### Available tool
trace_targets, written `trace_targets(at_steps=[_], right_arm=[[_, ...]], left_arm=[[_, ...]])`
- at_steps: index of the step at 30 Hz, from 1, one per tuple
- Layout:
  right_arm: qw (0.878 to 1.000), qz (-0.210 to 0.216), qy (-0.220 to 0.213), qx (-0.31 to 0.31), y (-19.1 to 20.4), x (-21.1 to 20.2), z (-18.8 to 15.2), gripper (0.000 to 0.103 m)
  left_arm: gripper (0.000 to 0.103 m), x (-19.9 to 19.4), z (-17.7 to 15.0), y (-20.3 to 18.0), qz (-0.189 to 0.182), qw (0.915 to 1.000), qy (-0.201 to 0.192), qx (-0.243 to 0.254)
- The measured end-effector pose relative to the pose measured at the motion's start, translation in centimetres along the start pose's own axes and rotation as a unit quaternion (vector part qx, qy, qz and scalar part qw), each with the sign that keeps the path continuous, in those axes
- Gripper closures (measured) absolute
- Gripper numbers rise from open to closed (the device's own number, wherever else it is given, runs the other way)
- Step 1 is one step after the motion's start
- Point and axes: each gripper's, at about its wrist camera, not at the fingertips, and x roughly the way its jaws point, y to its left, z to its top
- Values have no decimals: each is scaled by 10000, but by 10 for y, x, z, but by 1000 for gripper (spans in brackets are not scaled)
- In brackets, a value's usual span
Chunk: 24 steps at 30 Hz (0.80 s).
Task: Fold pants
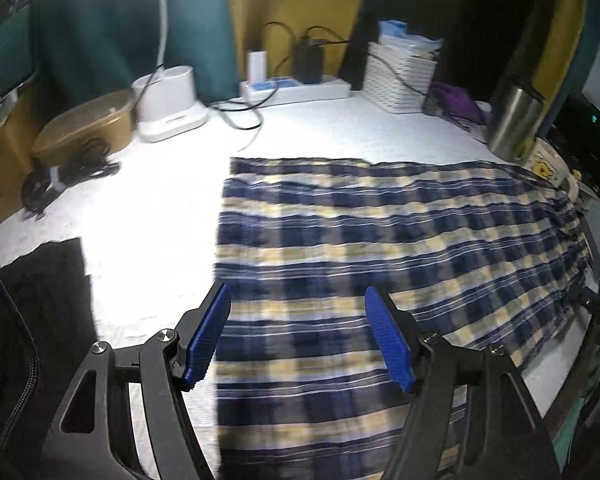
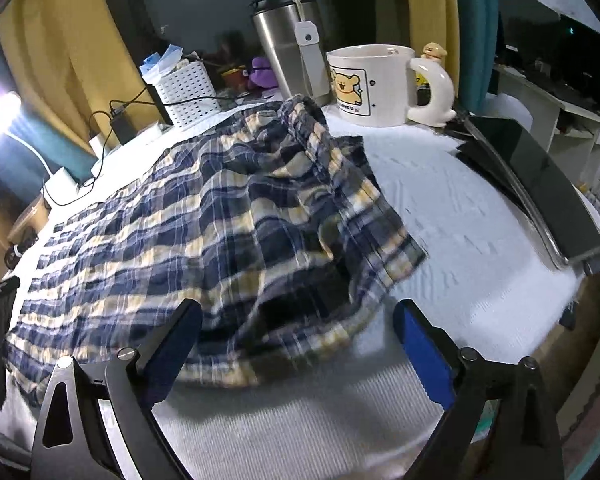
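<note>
Pants (image 1: 380, 240), plaid, spread flat on the white tabletop (image 1: 147, 216), directly ahead of both tongs. Left tongs (image 1: 297, 340) hang partly open above the cloth, gripping nothing. Right tongs (image 2: 300, 356) gape wide over the rumpled near edge, empty. Mug (image 2: 370, 84) beyond.

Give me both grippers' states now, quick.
Left gripper: open, holding nothing, above the plaid pants.
Right gripper: open, nothing gripped.

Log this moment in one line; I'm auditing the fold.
plaid pants: flat on table | left gripper: open, empty | right gripper: open, empty
</note>
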Motion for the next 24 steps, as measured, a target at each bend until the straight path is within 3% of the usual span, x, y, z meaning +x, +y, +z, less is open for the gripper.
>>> trace_targets(at_steps=[9, 14, 17, 24], right_arm=[[10000, 64, -24, 59, -4, 18, 20, 0], [9992, 175, -137, 329, -12, 23, 28, 0], [9982, 241, -212, 515, -16, 26, 32, 0], [9965, 265, -222, 758, -18, 33, 43, 0]], left_arm=[[33, 12, -7, 26, 173, 9994, 198, -227], [35, 19, -11, 27, 58, 9996, 264, -21], [47, 28, -16, 29, 57, 9989, 463, -25], [48, 27, -18, 31, 29, 9991, 413, 26]])
